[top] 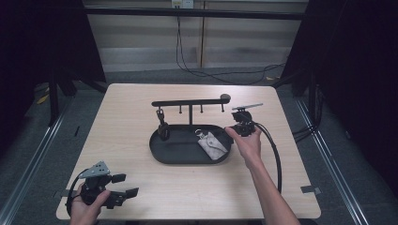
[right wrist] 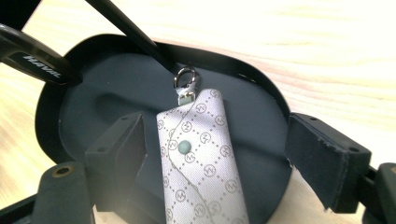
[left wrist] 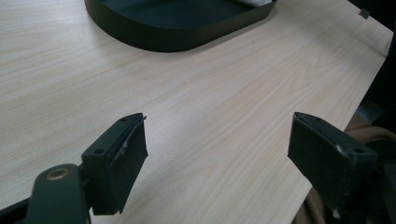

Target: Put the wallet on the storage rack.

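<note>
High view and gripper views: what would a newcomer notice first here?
Probably the pale patterned key pouch lying in the dark oval tray at the table's middle, under a black hook stand. The right gripper hovers over it, jaws open. The left gripper rests open at the near left corner.

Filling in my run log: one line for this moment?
right gripper: open above key pouch | key pouch: lying in tray | left gripper: open, empty

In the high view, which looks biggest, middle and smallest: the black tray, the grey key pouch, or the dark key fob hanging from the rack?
1. Black tray, biggest by far.
2. Grey key pouch, lying in the tray.
3. Dark key fob, which looks a little smaller than the pouch, though it is close.
</note>
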